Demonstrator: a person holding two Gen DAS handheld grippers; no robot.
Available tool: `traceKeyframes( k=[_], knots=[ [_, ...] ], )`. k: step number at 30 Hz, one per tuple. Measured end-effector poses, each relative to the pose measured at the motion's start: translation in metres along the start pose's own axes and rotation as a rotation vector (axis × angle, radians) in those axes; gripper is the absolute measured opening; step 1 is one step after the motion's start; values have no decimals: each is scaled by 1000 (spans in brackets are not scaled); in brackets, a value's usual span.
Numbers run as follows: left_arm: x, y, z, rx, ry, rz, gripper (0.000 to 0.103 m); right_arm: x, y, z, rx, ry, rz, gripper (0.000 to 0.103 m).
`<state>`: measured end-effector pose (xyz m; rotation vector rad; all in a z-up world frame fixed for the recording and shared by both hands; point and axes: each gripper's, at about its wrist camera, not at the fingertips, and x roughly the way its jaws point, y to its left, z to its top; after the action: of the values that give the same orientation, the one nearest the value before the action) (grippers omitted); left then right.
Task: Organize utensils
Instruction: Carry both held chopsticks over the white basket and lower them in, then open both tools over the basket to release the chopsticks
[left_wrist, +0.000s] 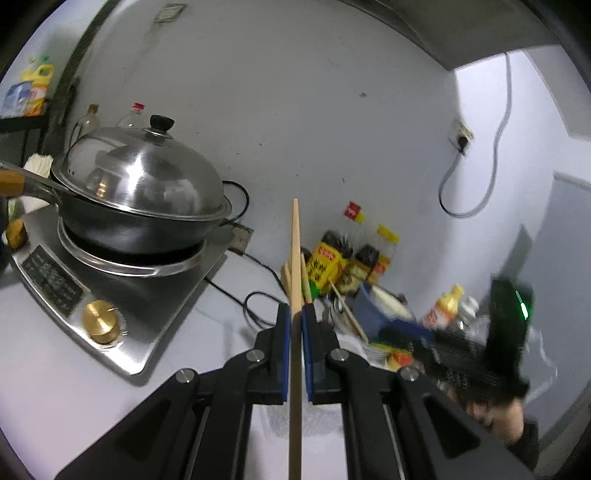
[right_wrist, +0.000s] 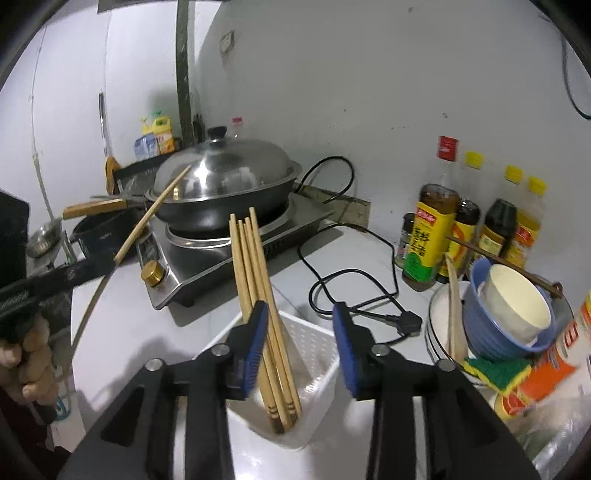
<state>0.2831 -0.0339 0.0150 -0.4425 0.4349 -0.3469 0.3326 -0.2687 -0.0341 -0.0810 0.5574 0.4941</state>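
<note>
My left gripper (left_wrist: 295, 314) is shut on a wooden chopstick (left_wrist: 295, 258) that points up and away; the same chopstick (right_wrist: 151, 218) shows at the left of the right wrist view, held above the counter. My right gripper (right_wrist: 299, 317) is open and empty, its blue pads on either side of a white perforated utensil holder (right_wrist: 314, 343). Several wooden chopsticks (right_wrist: 255, 280) stand leaning in that holder. Another chopstick (right_wrist: 454, 310) leans in the stacked dishes, and a dark one (right_wrist: 502, 262) lies across the bowls.
An induction cooker (right_wrist: 207, 273) with a lidded wok (right_wrist: 221, 184) stands at the back left. A black power cable (right_wrist: 354, 291) lies on the counter. Sauce bottles (right_wrist: 428, 236) line the wall at right. A blue bowl (right_wrist: 491, 332) with a white cup, plates and a sponge (right_wrist: 495, 369) sit at right.
</note>
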Motion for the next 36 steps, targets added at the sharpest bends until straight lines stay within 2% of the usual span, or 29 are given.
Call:
traceKeyframes(
  k=[3,5,16,23,27,32,33,34,35,36],
  knots=[
    [19,-6,5,-63,-25,19,5,-8,-10,-9,35,-12,19,45],
    [30,-9,8,-88,-36,20,5,-11,-19,-15,64,-11,25,45],
    [84,-27,8,-142,-73,75,5,-24,-48,-32,73,-30,49,49],
    [109,-45,-4,-199,-161,153,5,-31,-59,-36,51,-43,62,49],
    [115,-56,-19,-174,-207,200,5,-36,-66,-39,57,-58,68,49],
    [118,-57,-34,-168,-188,223,6,-38,-71,-41,58,-65,67,49],
    [118,-57,-35,-162,-184,217,7,-39,-72,-41,60,-68,64,49],
    [117,-57,-36,-154,-179,210,20,-39,-71,-41,60,-69,63,49],
    [117,-57,-36,-147,-175,208,39,-38,-72,-41,60,-70,63,49],
    [114,-57,-37,-138,-171,194,46,-38,-72,-41,58,-70,62,49]
  ],
)
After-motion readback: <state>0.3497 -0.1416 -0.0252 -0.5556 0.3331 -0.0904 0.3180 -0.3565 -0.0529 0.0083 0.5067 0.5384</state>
